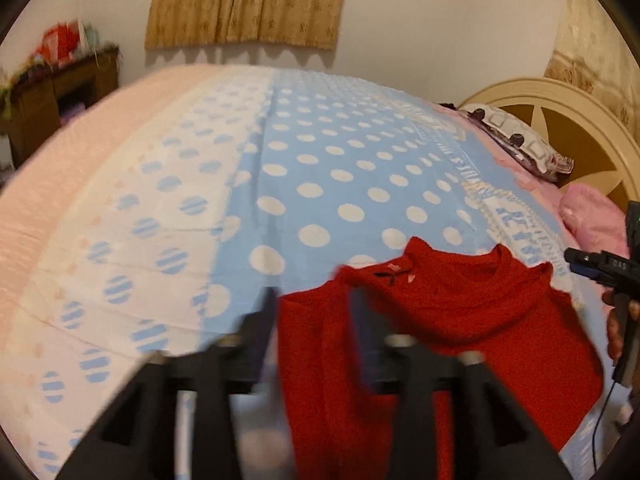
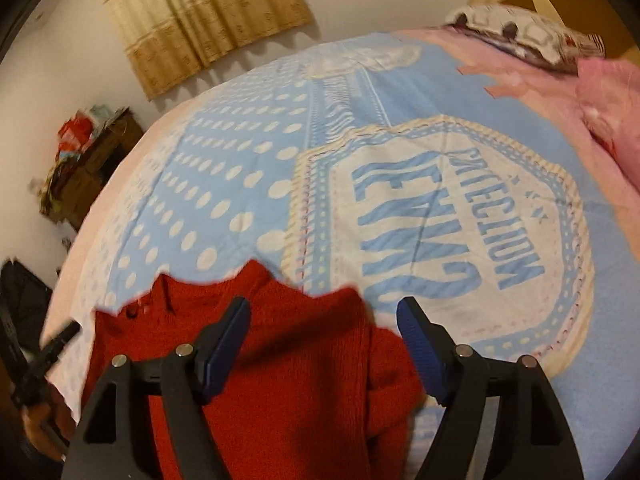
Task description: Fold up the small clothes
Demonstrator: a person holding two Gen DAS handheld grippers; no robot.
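A small red knitted sweater (image 1: 440,320) lies flat on the bed, neckline pointing away from me. In the left wrist view my left gripper (image 1: 314,306) hangs open over the sweater's left shoulder edge. One blurred finger (image 1: 267,312) is over the sheet, the other over the knit. In the right wrist view my right gripper (image 2: 322,312) stands open wide above the sweater (image 2: 300,368) at its right shoulder, and the blue pads (image 2: 230,332) are clear of the cloth. Each gripper shows at the edge of the other's view: the right gripper (image 1: 584,266) and the left gripper (image 2: 56,344).
The bed is covered by a blue sheet with white dots (image 1: 320,184) and a printed emblem (image 2: 452,216). A patterned pillow (image 1: 520,140), a pink blanket (image 1: 592,212) and a cream headboard (image 1: 560,100) are at the right. A cluttered wooden cabinet (image 1: 60,88) stands at the far left.
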